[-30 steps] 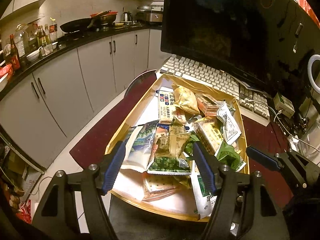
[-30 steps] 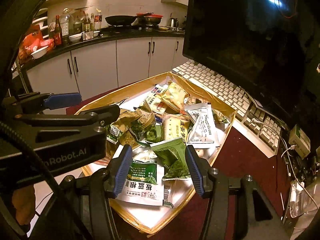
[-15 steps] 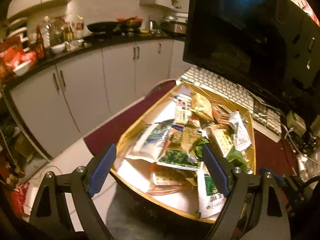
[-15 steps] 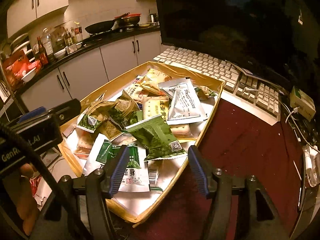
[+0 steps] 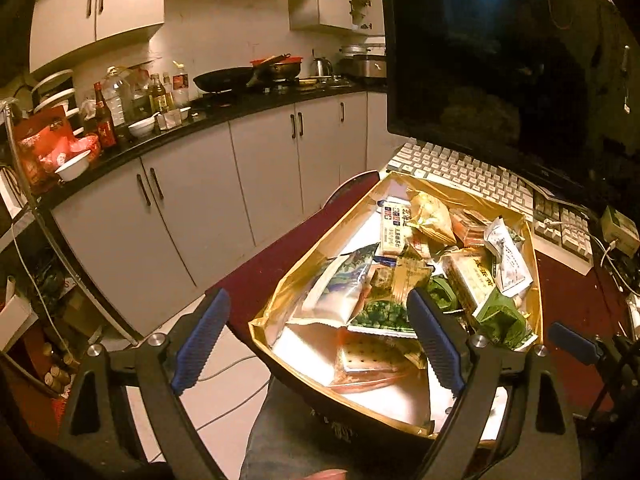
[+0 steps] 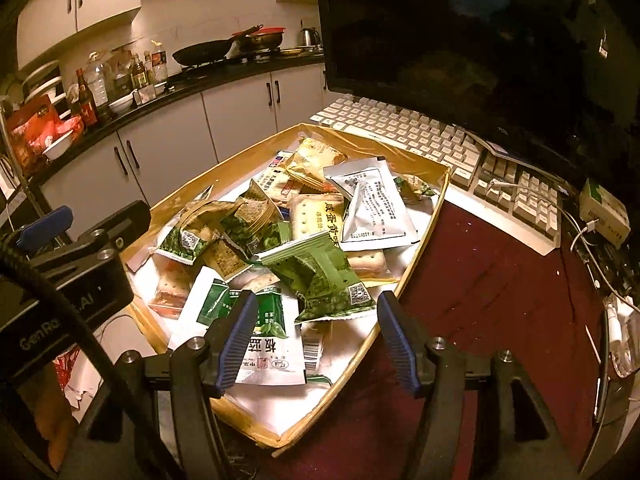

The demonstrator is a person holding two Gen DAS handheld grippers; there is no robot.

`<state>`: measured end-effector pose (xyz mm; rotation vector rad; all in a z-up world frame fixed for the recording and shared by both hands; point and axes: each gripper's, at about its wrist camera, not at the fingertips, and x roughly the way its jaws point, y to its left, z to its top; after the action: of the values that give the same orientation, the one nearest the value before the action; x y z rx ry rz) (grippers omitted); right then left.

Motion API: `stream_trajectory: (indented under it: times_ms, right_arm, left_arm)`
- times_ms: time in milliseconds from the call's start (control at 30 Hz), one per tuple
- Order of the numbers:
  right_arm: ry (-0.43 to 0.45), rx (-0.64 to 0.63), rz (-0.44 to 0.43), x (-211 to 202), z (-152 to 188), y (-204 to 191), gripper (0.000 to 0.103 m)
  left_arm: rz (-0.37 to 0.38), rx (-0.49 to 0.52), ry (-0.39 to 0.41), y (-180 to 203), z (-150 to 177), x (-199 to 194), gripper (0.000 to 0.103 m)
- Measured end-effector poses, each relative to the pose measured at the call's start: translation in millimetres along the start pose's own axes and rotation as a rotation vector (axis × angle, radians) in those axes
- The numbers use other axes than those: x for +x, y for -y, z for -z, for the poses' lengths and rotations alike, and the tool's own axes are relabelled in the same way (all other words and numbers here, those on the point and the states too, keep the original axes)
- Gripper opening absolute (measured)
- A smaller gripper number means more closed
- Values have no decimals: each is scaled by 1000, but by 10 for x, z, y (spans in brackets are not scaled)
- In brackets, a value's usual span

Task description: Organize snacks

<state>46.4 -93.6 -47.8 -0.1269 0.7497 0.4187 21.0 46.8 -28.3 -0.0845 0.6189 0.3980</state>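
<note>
A shallow cardboard tray [image 5: 320, 256] [image 6: 424, 240] on a dark red table holds a heap of snack packets. A green packet [image 6: 320, 276], a silver packet [image 6: 376, 204] and a white-green packet [image 6: 260, 340] lie near its front. My left gripper [image 5: 320, 340] is open and empty, held back above the tray's near left corner. My right gripper [image 6: 316, 340] is open and empty, just above the tray's near edge, over the white-green packet. The left gripper's body also shows in the right wrist view [image 6: 80, 264].
A white keyboard [image 6: 440, 148] and a dark monitor [image 6: 480, 40] stand behind the tray. Cables and a small box [image 6: 604, 208] lie at the right. Kitchen cabinets and a cluttered counter [image 5: 180, 128] run along the left. Red tablecloth [image 6: 480, 280] lies to the tray's right.
Both grippers have pulled back and up from the tray, and the left one has swung toward the left. Both stay open and empty. The packets have not moved.
</note>
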Motion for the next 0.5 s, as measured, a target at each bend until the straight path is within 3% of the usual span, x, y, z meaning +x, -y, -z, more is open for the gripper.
stream_trajectory:
  times_ms: [500]
  right_arm:
    - [4,14,-18,-14,24,29,62]
  left_arm:
    - [9,-28,25,9,23,-54,91]
